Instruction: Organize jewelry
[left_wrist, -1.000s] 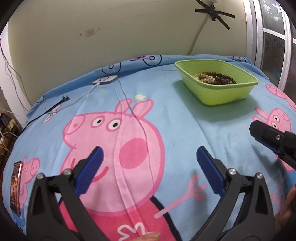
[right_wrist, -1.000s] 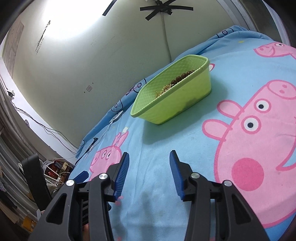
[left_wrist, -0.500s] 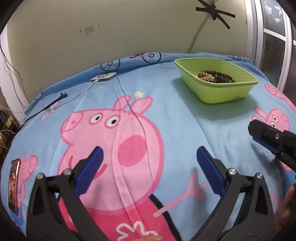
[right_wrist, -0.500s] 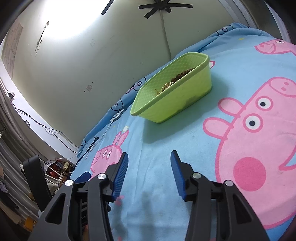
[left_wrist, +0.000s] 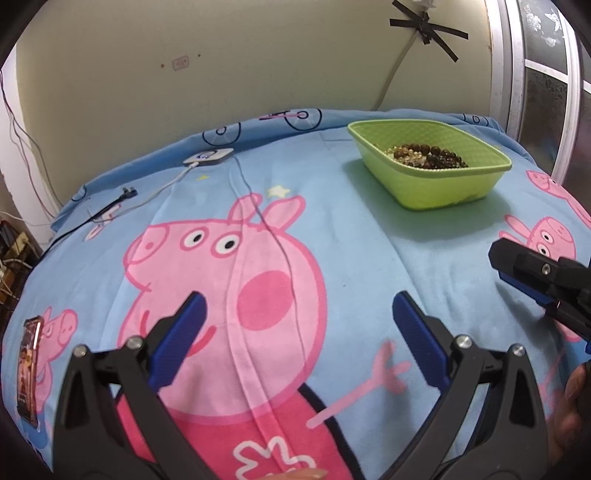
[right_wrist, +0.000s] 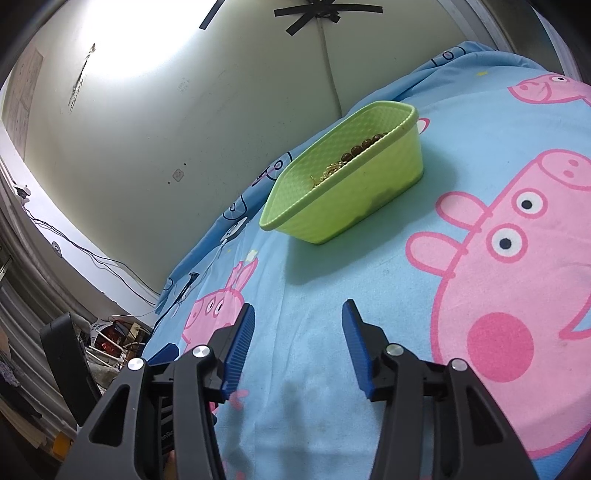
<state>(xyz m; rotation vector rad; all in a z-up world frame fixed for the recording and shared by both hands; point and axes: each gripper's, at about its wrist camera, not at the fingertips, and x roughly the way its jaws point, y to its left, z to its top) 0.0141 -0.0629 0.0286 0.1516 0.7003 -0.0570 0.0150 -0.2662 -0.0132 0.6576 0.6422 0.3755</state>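
A lime-green plastic basket (left_wrist: 454, 186) (right_wrist: 354, 206) stands on the blue cartoon-pig bedsheet at the far right. Inside it lie brown beaded bracelets (left_wrist: 428, 155) (right_wrist: 364, 144) and a gold chain (right_wrist: 327, 172). My left gripper (left_wrist: 297, 314) hovers open over the big pig print, well short of the basket, nothing between its blue pads. My right gripper (right_wrist: 298, 321) is open too, empty, pointing toward the basket from nearer. Its finger (left_wrist: 532, 273) shows at the right edge of the left wrist view.
A white charger puck (left_wrist: 208, 156) with its cable lies at the back of the bed. A phone (left_wrist: 29, 369) rests at the left edge. A black cable end (left_wrist: 125, 194) lies back left. The wall stands behind; clutter and a chair (right_wrist: 70, 362) sit beyond the bed's left side.
The right gripper's pads stand very slightly wider apart than a second ago. The left wrist view has shifted only a little; nothing on the bed moved.
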